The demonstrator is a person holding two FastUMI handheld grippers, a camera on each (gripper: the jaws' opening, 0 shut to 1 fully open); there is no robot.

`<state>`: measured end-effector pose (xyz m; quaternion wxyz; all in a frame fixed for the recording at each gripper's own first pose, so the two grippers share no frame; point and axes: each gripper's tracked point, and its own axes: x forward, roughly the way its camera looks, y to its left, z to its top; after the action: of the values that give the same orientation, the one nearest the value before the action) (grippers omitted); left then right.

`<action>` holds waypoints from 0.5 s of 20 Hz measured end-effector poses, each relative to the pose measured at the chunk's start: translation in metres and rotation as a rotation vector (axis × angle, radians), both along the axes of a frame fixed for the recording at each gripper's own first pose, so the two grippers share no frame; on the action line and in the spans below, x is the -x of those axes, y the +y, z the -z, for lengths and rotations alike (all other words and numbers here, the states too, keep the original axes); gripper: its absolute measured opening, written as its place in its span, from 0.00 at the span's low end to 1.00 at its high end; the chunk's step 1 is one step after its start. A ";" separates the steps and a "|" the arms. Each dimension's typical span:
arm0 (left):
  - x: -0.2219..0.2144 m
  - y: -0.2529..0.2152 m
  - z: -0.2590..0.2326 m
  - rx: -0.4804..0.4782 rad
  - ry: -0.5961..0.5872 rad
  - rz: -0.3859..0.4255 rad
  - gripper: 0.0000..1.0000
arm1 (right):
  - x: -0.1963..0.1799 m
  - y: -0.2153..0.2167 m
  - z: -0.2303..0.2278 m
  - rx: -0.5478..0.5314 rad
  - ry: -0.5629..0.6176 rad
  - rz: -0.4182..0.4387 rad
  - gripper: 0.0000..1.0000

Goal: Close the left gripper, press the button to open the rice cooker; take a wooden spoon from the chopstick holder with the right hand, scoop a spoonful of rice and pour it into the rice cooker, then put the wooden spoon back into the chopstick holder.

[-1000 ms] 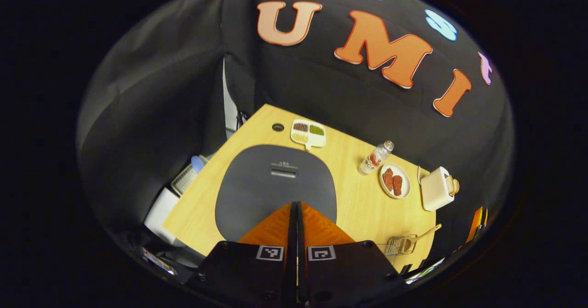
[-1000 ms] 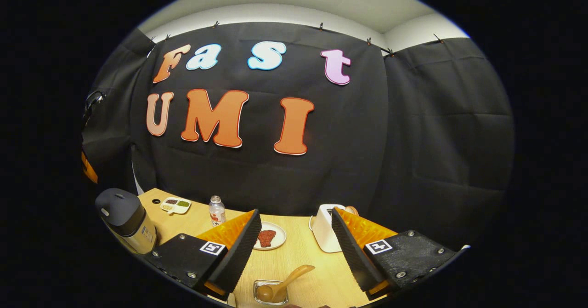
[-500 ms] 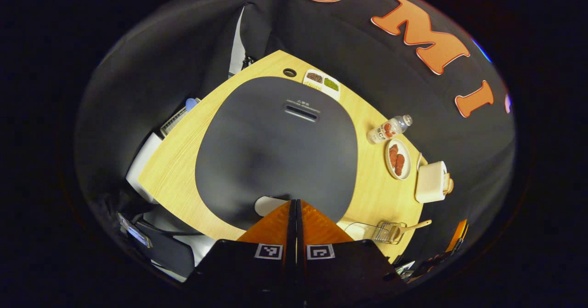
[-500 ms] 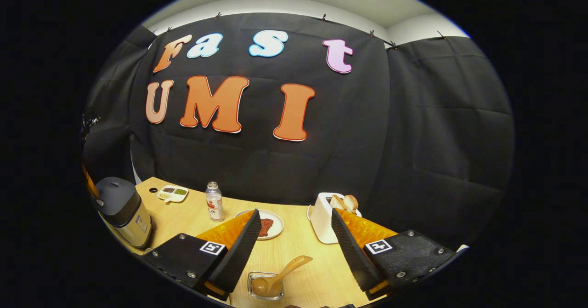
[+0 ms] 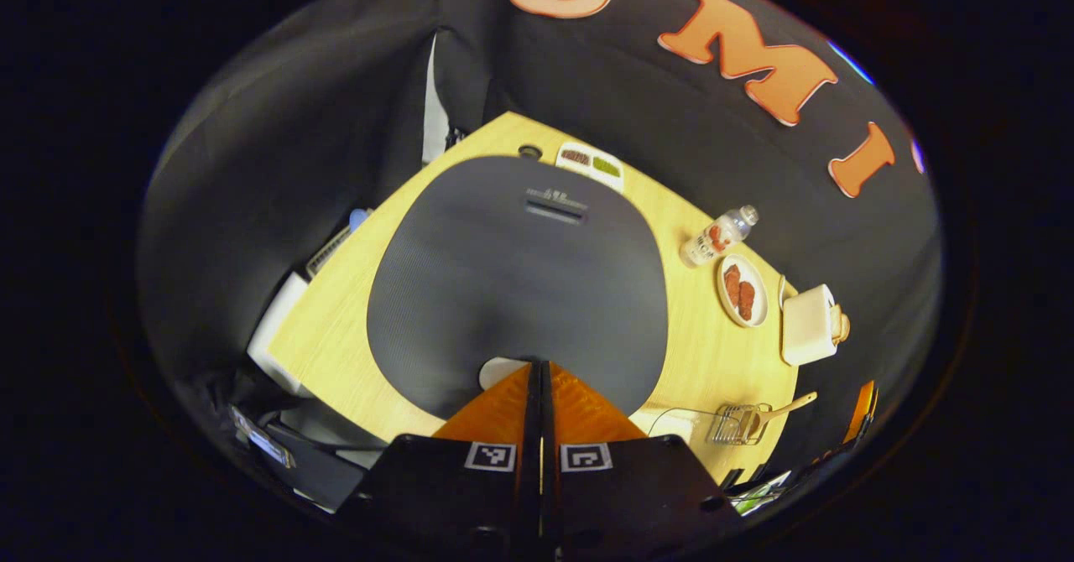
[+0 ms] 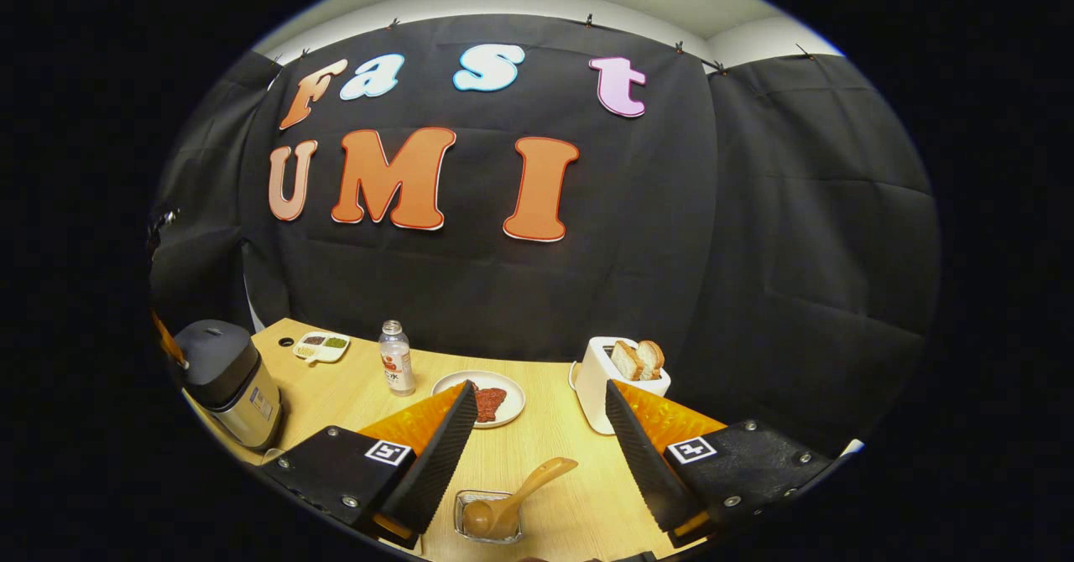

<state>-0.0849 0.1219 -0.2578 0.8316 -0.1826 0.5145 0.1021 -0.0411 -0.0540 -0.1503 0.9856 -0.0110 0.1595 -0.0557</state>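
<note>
Left fingers: the left gripper (image 5: 539,369) has its two orange fingers pressed flat together with nothing between them, tips pointing down at the pale button (image 5: 501,371) on the near edge of the rice cooker (image 5: 516,281).
Key relation: the button lies right at the fingertips, a touch to their left in the left gripper view; whether they touch it I cannot tell. The lid looks down and flat, so I judge the press is the step in hand.
Right fingers: the right gripper (image 6: 541,415) is spread wide and empty, above the counter (image 6: 554,453).
Spoon: the wooden spoon (image 6: 512,502) sits bowl-down in the chopstick holder (image 6: 488,518), just below and between the right fingers, its handle leaning up and to the right. The right hand is plainly the nearer one for it.
Rice: I cannot tell from here where it is kept.
What each view adds: the left gripper view looks down on the cooker lid and button; the right gripper view shows the cooker from the side at far left, and the bottle (image 6: 395,358), plate (image 6: 480,400) and toaster (image 6: 617,377) beyond the spoon.
</note>
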 end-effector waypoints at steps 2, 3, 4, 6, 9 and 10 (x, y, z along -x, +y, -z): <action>-0.015 0.002 -0.032 -0.004 -0.130 -0.023 0.06 | 0.000 -0.002 0.010 -0.018 0.029 0.001 0.95; -0.027 0.005 -0.050 -0.016 -0.212 -0.025 0.06 | 0.000 -0.004 0.014 -0.030 0.041 0.005 0.95; -0.036 0.010 -0.064 -0.040 -0.288 -0.044 0.06 | 0.000 -0.004 0.017 -0.050 0.052 0.001 0.95; -0.034 0.029 -0.083 -0.144 -0.302 -0.100 0.05 | 0.000 -0.004 0.025 -0.083 0.073 0.000 0.95; -0.042 0.029 -0.123 -0.253 -0.424 -0.088 0.06 | 0.001 -0.006 0.040 -0.114 0.112 -0.015 0.95; -0.040 0.027 -0.133 -0.282 -0.453 -0.079 0.06 | 0.001 -0.006 0.046 -0.123 0.127 -0.017 0.94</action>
<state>-0.0450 0.1487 -0.1244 0.9381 -0.1030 0.2885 0.1618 -0.0423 -0.0603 -0.1960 0.9727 0.0448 0.2248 -0.0368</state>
